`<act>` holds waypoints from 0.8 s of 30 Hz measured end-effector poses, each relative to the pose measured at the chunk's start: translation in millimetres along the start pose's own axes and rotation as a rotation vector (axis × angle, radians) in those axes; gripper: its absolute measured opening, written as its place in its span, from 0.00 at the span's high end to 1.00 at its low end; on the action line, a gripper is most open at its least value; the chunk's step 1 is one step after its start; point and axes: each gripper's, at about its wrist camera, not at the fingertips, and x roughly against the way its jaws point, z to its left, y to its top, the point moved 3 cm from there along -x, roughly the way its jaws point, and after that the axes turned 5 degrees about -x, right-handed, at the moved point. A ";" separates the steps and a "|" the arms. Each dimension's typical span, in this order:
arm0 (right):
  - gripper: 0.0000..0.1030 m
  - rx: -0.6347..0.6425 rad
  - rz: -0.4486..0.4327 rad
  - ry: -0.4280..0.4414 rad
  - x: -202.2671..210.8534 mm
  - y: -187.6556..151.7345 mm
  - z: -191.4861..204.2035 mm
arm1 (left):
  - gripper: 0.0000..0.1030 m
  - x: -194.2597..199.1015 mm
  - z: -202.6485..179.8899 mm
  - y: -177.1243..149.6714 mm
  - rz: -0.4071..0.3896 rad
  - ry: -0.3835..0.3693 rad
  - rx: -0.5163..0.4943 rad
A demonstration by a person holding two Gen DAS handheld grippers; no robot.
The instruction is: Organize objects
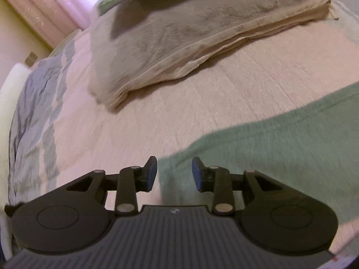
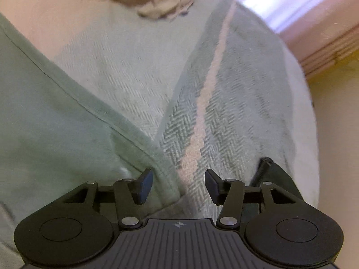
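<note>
A bed (image 1: 224, 103) with a pale pink cover fills the room. Both grippers, left (image 1: 174, 173) and right (image 2: 178, 186), have their 2 fingers apart, gripping nothing, over the green towel's (image 1: 280, 148) edge. Beyond the towel lies a beige pillow (image 1: 179, 40).

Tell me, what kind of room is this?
Most likely a bedroom. A wide bed covered by a pale pink bedspread fills the view, folded cloths lie on it, a beige blanket and a green towel, and pink curtains hang behind.
</note>
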 end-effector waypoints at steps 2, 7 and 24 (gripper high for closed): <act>0.52 -0.033 -0.025 0.017 23.3 -3.4 12.6 | 0.70 23.5 6.7 -23.7 -0.006 -0.004 0.030; 0.51 -0.132 -0.032 0.139 78.2 -27.3 59.6 | 0.66 78.8 8.6 -109.3 0.042 -0.044 0.123; 0.51 -0.313 0.183 0.067 190.2 -214.4 195.9 | 0.56 146.0 -82.1 -341.2 0.282 -0.321 0.374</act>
